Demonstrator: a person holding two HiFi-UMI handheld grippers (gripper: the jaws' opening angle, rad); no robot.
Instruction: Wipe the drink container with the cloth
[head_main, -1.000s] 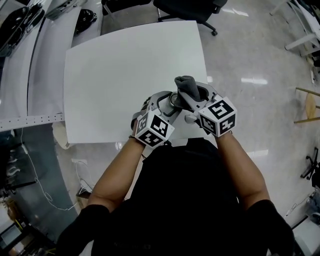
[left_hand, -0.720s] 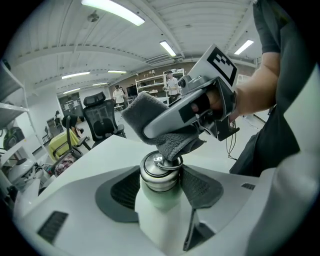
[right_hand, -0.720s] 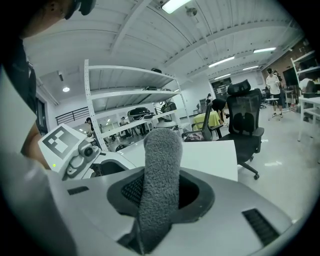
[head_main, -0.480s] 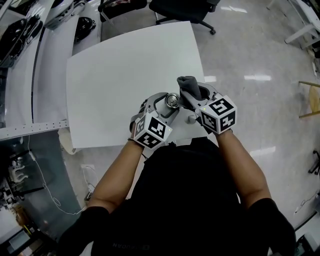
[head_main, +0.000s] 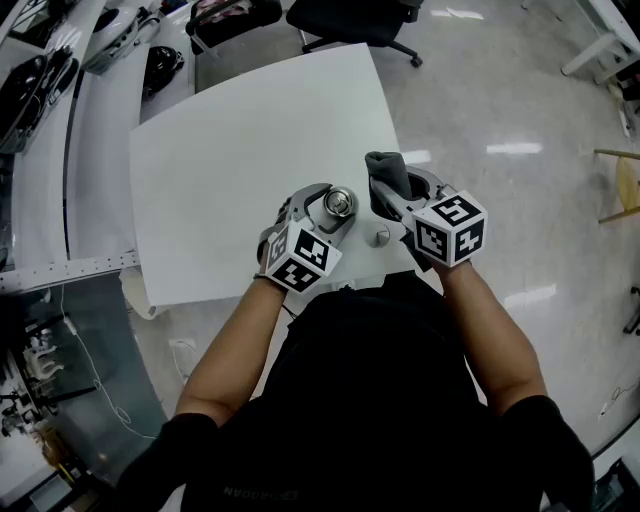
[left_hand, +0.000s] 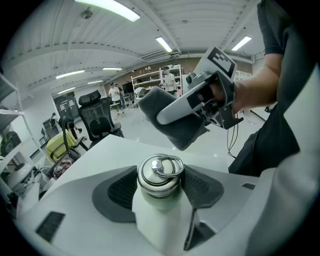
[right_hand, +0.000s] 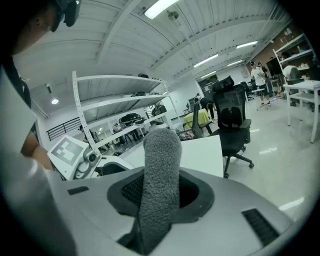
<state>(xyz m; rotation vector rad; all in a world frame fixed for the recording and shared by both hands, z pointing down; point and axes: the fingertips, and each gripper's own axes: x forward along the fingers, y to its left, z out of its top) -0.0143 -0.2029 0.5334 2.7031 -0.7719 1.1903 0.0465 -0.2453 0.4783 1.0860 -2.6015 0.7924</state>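
A white drink bottle (left_hand: 159, 200) with a steel ring-topped cap (head_main: 338, 204) stands upright between the jaws of my left gripper (head_main: 322, 208), which is shut on it over the table's near edge. My right gripper (head_main: 392, 190) is shut on a grey folded cloth (right_hand: 159, 185), which sticks up out of its jaws. In the head view the cloth (head_main: 388, 172) is just to the right of the bottle, a small gap apart. The left gripper view shows the cloth (left_hand: 172, 120) and my right gripper (left_hand: 200, 97) above and behind the cap.
The white table (head_main: 240, 160) stretches away to the front and left. A small round thing (head_main: 380, 237) lies on its near edge between my grippers. A black office chair (head_main: 350, 20) stands beyond the far edge. Shelving (head_main: 60, 90) with gear is at the left.
My right gripper with the cloth has moved right, off the top of the bottle. The steel cap, covered by the cloth a second ago, now shows. The left gripper keeps its hold.
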